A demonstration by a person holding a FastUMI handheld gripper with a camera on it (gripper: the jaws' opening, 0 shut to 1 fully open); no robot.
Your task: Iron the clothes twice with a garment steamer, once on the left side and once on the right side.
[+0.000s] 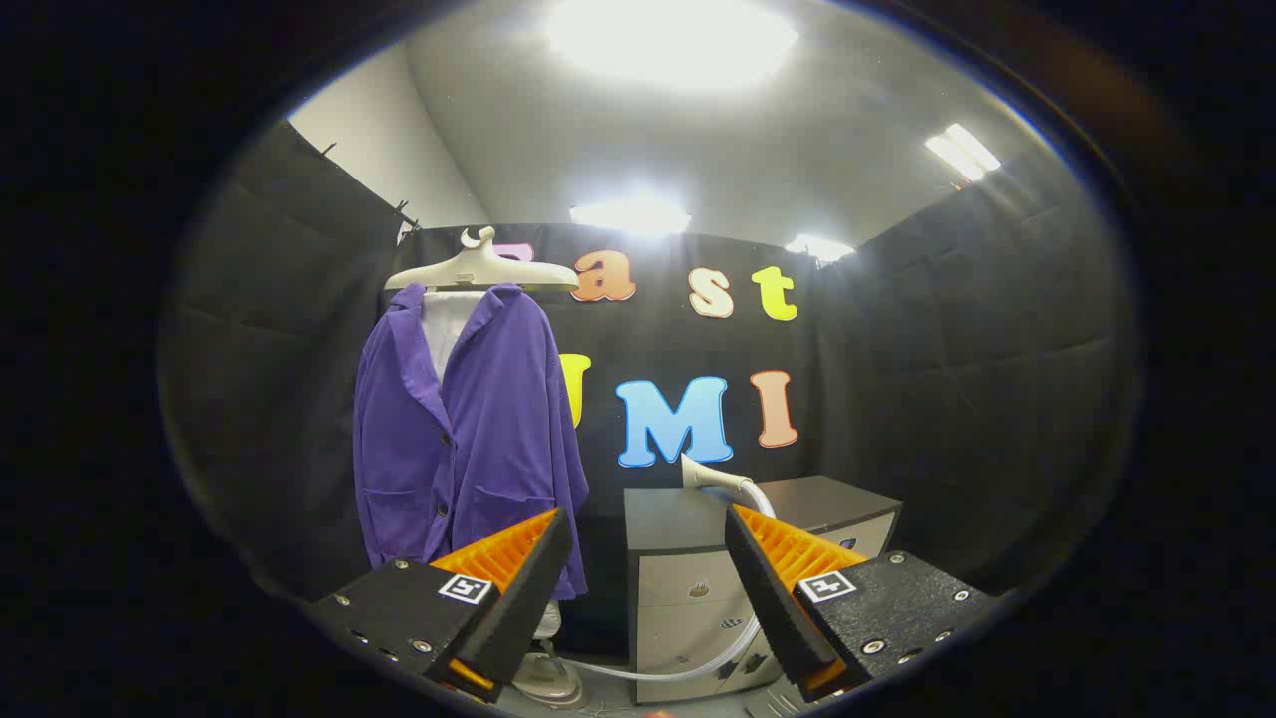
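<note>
Booth walled in black cloth, ceiling lights on. Purple jacket (pixel 469 439) hangs on pale hanger (pixel 483 267), beyond left finger. Gripper (pixel 648 588) released, fingers spread wide, grasping nothing. Steamer head (pixel 713 476) rests on grey cabinet (pixel 688 558) near its back edge, hose (pixel 678 670) trailing to floor (base unit beside jacket hem). Judgement: task at start; steamer not yet picked up, both passes left.
</note>
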